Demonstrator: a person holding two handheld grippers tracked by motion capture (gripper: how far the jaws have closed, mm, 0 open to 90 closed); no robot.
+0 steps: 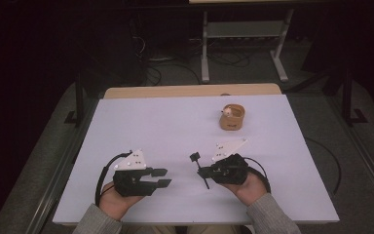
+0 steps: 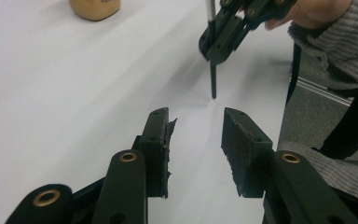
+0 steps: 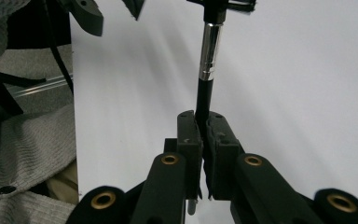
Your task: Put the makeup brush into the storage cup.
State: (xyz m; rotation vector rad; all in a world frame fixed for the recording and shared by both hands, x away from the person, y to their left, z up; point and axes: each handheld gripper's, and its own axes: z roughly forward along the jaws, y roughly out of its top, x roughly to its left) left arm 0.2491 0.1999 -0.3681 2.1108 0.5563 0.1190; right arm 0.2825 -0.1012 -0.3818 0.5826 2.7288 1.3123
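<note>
Well short of the brown cup (image 1: 232, 117), the right gripper (image 1: 205, 171) is clamping a thin black brush (image 1: 200, 168) by its handle, while the left gripper (image 1: 161, 177) is standing open and empty (best keeping that clamp firm and the brush steady).

Two grippers at the near edge, a cup far right

On the table (image 1: 175, 122), the left gripper (image 1: 159, 177) sits near-left with nothing between its jaws; just right of it, the right gripper (image 1: 203, 171) clamps a thin rod (image 1: 201, 169) standing across its jaws. The cup (image 1: 232, 117) stands well behind, toward the far right, holding a small object (image 1: 227, 111)
</note>
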